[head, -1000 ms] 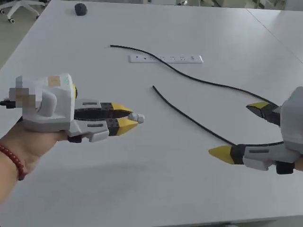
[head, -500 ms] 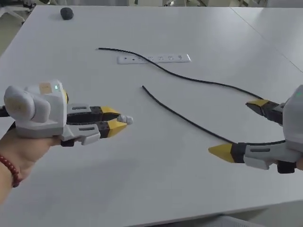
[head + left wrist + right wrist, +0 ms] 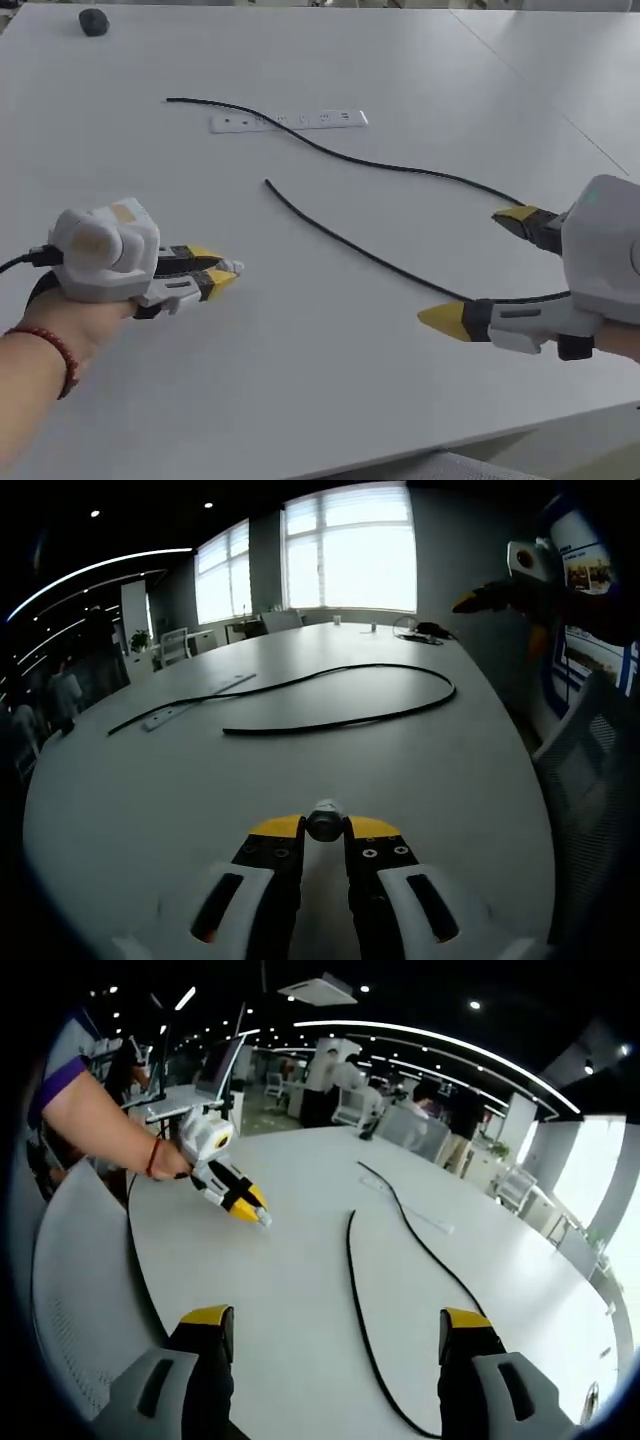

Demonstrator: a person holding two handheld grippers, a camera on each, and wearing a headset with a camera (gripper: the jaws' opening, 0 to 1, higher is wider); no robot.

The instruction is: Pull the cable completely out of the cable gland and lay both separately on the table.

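Separation stage. The left gripper (image 3: 222,268), jaws narrow, pinches the gland (image 3: 232,267) at its tips. The right gripper (image 3: 468,265) stands wide, holding nothing.

Measured against the white strip (image 3: 290,120), the left gripper has drawn slightly back toward the person and lower over the last second. The gap between the gland and the cable's (image 3: 300,727) near free end has therefore widened. The general leftward shift of the scene is camera motion.

The cable lies free on the tabletop (image 3: 330,380), so the pulling-out appears complete. What remains, by this reading, is setting the gland down apart from the cable.

The cable is folded into a long hairpin. Its bend lies at the right gripper's open jaws, and both runs stretch away from there toward the strip, with the shorter run ending near the gland. The gland's axis continues the left gripper's line and points rightward, roughly level with the tabletop.
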